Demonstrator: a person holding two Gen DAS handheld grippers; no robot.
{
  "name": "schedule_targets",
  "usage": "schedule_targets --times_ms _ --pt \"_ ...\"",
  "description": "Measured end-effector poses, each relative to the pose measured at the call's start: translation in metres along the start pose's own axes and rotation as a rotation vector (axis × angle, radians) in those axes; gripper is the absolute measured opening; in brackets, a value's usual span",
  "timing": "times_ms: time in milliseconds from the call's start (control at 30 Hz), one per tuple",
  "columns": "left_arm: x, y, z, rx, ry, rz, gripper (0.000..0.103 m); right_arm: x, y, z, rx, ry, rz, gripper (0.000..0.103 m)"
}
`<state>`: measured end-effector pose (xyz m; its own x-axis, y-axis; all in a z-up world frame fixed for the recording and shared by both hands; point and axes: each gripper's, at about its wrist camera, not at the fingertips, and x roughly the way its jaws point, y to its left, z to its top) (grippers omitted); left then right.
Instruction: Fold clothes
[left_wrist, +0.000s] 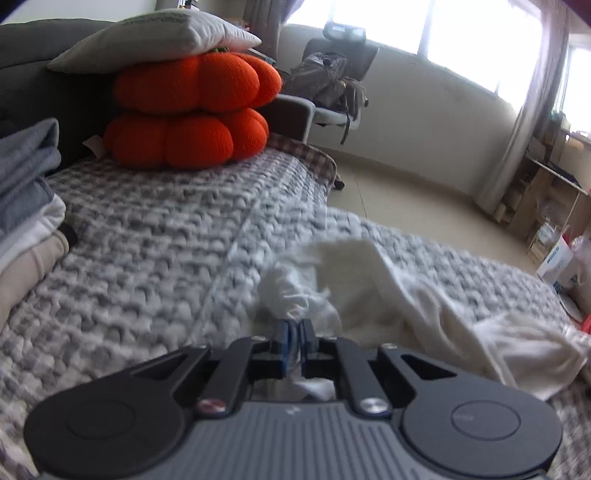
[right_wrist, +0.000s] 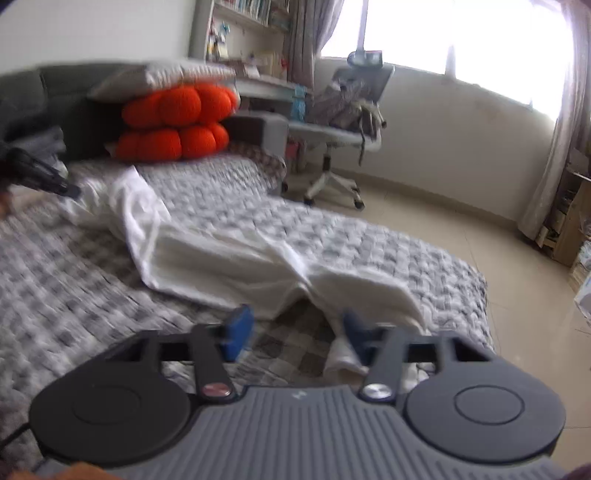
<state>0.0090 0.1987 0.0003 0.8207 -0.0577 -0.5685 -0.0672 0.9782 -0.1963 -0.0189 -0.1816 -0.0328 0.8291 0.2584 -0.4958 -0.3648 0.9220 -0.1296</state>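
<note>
A white garment (right_wrist: 221, 254) lies stretched across the grey checked bed cover (right_wrist: 66, 280). In the left wrist view the garment (left_wrist: 388, 295) is bunched, and my left gripper (left_wrist: 294, 328) is shut on a fold of it, cloth showing between the blue pads. My right gripper (right_wrist: 295, 328) is open just above the cover at the garment's near edge, its right finger (right_wrist: 356, 328) against the white cloth. The left gripper also shows in the right wrist view (right_wrist: 55, 184), at the garment's far end.
Two orange pumpkin cushions (left_wrist: 192, 110) under a white pillow (left_wrist: 155, 37) stand at the bed's head. A stack of folded clothes (left_wrist: 26, 192) lies at the left. An office chair (right_wrist: 343, 136) with a backpack stands on the tiled floor beyond the bed.
</note>
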Motion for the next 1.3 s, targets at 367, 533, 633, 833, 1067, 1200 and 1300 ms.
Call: schedule_targets --times_ms 367,533,633,833,1067,1200,1300 --pt "-0.025 0.019 0.003 -0.012 -0.066 0.016 0.005 -0.043 -0.031 -0.002 0.108 -0.115 -0.097 0.0" --pt "-0.03 0.024 0.004 -0.013 -0.072 0.0 0.01 -0.066 -0.032 0.01 0.016 -0.122 -0.056 0.001" --pt "-0.015 0.024 -0.003 -0.041 -0.023 -0.047 0.021 -0.05 -0.025 0.003 -0.029 -0.049 -0.093 0.028" --pt "0.014 0.016 -0.012 -0.045 0.041 -0.106 0.047 -0.019 -0.024 -0.014 0.018 0.037 -0.078 0.049" --pt "0.014 0.015 -0.004 0.003 -0.027 -0.08 0.012 -0.038 -0.031 0.004 0.079 -0.067 -0.155 0.005" --pt "-0.029 0.043 0.021 -0.1 -0.127 -0.088 0.01 -0.096 -0.053 0.029 0.171 -0.253 -0.163 0.005" --pt "-0.068 0.055 0.039 -0.116 -0.222 -0.066 0.009 -0.139 -0.063 0.045 0.203 -0.38 -0.148 0.005"
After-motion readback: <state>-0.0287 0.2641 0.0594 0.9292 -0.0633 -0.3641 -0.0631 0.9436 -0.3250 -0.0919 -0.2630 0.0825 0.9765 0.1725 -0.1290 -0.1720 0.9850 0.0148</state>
